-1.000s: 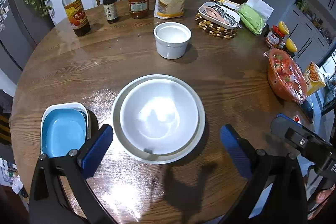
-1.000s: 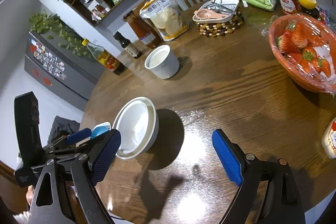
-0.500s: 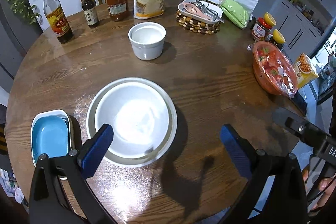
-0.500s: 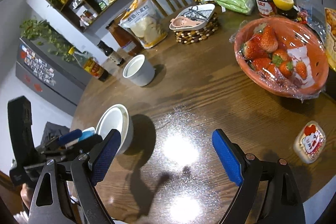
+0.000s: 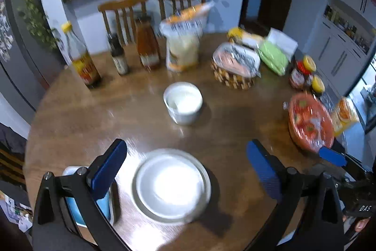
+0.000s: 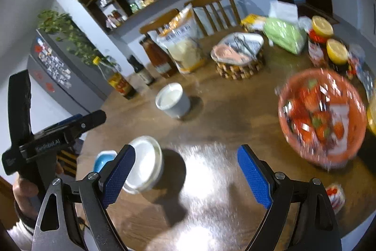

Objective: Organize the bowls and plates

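Just ahead of the left gripper (image 5: 186, 164), between its spread blue pads and carrying nothing, sits the white plate (image 5: 171, 185) nested on a grey one, flat on the wooden table (image 5: 235, 128). Off its left finger, partly masked by it, there's the blue dish (image 5: 103, 206) in a white tray. Further out, dead ahead, the small white bowl (image 5: 183, 105) stands alone, well apart from the stack.

The right gripper (image 6: 185, 174) is released too, jaws wide and empty, with the plate stack just beside its left pad.

Risks from here, as I judge it: that glossy table could let the stack slide if a finger nudges the rim rather than pinching it, and a swing toward the bowl passes near the wrapped strawberry basket (image 6: 322, 117) on the right.

Both views are smeared with blur, so rim edges are soft; most of the blue dish is hidden.
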A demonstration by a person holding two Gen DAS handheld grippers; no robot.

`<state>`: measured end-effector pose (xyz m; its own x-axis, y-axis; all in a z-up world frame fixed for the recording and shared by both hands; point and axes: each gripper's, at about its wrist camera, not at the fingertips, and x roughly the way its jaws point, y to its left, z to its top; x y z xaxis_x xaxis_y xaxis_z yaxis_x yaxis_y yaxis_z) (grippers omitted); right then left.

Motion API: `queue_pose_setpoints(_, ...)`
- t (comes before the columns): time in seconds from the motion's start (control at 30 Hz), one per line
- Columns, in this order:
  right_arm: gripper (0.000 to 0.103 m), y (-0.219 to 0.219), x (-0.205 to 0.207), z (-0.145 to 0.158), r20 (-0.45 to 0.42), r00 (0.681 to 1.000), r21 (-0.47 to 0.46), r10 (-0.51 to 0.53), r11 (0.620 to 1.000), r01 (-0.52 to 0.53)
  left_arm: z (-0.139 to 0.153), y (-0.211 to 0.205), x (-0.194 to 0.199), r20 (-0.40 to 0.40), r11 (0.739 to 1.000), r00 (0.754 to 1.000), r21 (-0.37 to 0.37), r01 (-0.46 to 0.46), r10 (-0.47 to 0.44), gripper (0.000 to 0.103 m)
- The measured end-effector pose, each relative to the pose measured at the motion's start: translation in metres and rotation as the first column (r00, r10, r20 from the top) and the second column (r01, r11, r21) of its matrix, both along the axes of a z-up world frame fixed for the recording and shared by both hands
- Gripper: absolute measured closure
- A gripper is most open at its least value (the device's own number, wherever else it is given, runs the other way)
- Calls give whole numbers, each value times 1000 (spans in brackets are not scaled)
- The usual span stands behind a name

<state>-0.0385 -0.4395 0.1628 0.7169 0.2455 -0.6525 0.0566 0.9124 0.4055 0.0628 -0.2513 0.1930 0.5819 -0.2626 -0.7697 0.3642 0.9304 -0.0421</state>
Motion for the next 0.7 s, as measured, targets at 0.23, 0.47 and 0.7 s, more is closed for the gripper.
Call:
queue_pose_setpoints(0.23, 14, 8, 46, 35, 41, 998, -22, 48, 999, -47, 44, 14, 28, 105, 996, 991, 5, -87, 86, 1)
queue_pose_setpoints(0.47, 14, 16, 96, 50, 55, 997, -7, 57, 998, -57, 63, 25, 62, 107, 988, 983, -4, -152, 152, 1)
queue_pose_setpoints(0.7, 14, 23, 148, 53, 16, 998, -39, 62, 997, -61, 52, 24, 93, 75, 984, 982, 18, -175, 173, 1)
